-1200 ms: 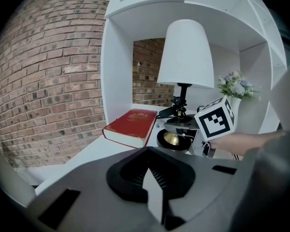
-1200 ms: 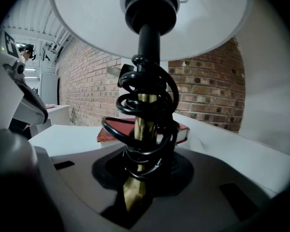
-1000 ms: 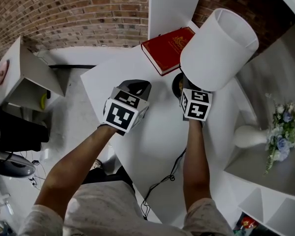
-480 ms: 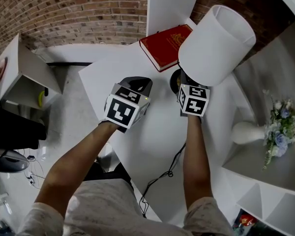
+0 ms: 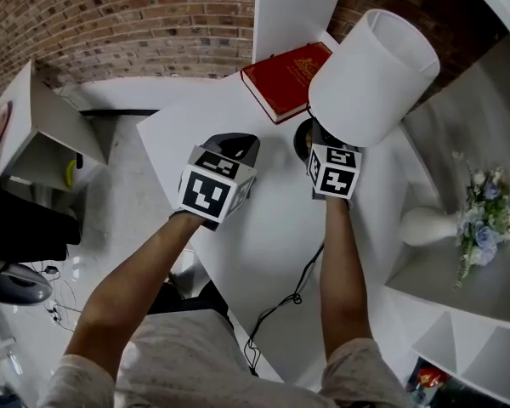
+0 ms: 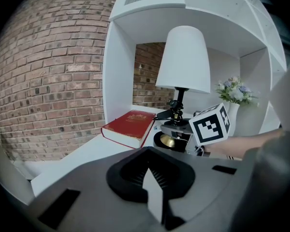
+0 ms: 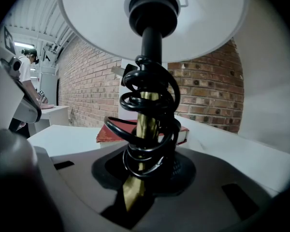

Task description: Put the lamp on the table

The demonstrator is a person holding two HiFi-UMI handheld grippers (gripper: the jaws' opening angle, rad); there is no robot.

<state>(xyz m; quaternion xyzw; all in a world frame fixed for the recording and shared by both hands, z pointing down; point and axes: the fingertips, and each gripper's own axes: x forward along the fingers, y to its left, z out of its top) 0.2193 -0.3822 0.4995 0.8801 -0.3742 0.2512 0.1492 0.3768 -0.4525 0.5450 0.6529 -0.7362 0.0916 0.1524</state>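
The lamp has a white shade (image 5: 370,75), a gold stem wound with black cord (image 7: 147,124) and a round black base (image 5: 304,138). My right gripper (image 5: 321,138) is shut on the stem just below the shade and holds the lamp upright. In the left gripper view the lamp (image 6: 183,59) stands with its base (image 6: 170,140) at the white table (image 5: 263,228), next to the red book; I cannot tell whether the base touches the table. My left gripper (image 5: 234,150) hovers over the table to the lamp's left, shut and empty.
A red book (image 5: 287,79) lies on the table behind the lamp base. The lamp's black cord (image 5: 280,313) trails off the near table edge. A white vase of flowers (image 5: 484,219) sits on the shelf at right. A white cabinet (image 5: 42,117) stands at left.
The lamp and my right gripper have shifted slightly left over the table and then held still. My left gripper has stayed almost where it was.
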